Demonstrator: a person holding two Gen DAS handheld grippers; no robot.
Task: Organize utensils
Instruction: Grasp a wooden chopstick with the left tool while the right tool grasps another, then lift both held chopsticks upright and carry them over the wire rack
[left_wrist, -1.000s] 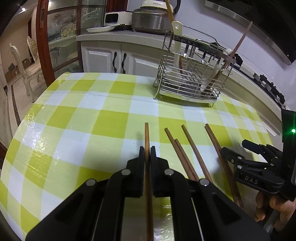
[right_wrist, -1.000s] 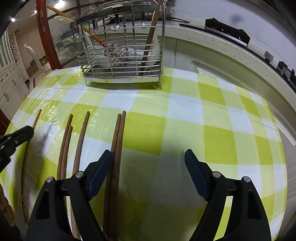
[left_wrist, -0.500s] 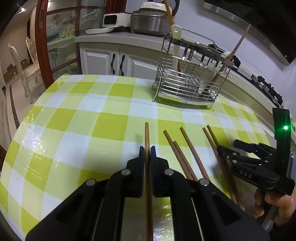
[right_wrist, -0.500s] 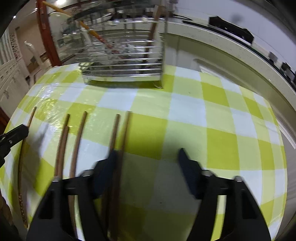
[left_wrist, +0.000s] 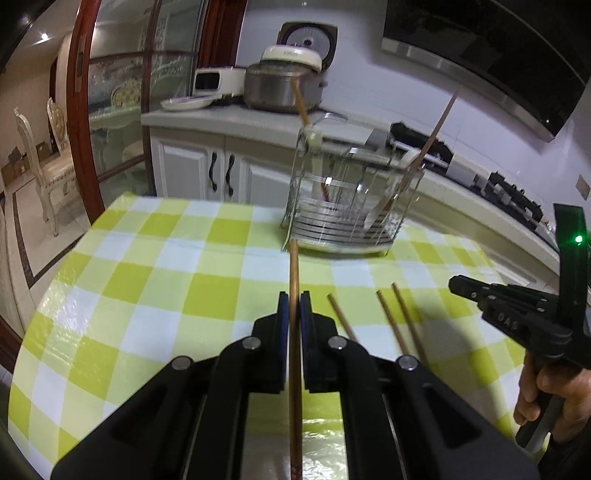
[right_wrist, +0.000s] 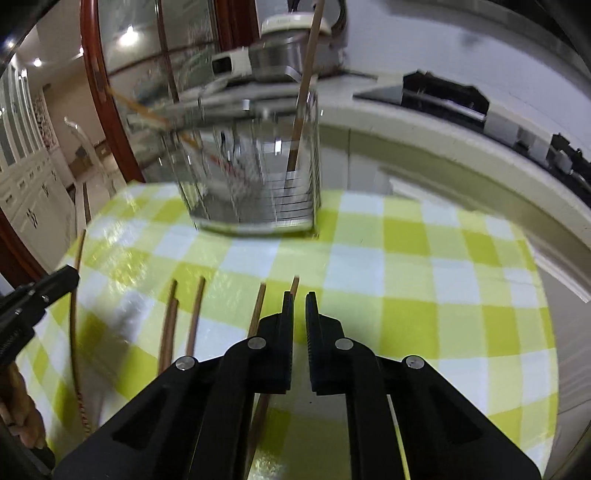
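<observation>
My left gripper (left_wrist: 294, 295) is shut on a brown chopstick (left_wrist: 293, 266), which runs straight out between its pads and hangs above the table, its tip pointing toward the wire utensil rack (left_wrist: 351, 221). Several more chopsticks (right_wrist: 195, 314) lie side by side on the checked tablecloth. My right gripper (right_wrist: 300, 295) hovers over the rightmost pair, its jaws closing to a narrow slit with nothing seen between them. One chopstick tip (right_wrist: 294, 282) pokes out beside its left finger and passes beneath it. From the left wrist, the right gripper (left_wrist: 456, 286) shows at the right.
The rack (right_wrist: 258, 192) stands at the table's far edge with a few utensils upright in it. Behind it runs a white counter with a rice cooker (left_wrist: 288, 81). A hand (left_wrist: 546, 387) holds the right gripper's handle. Chairs (left_wrist: 40, 155) stand far left, off the round table (left_wrist: 147, 295).
The right jaws went from wide open to nearly touching. Both grippers rose, and the left one lifted its chopstick off the cloth. The rack now sits lower and blurred in both views.
</observation>
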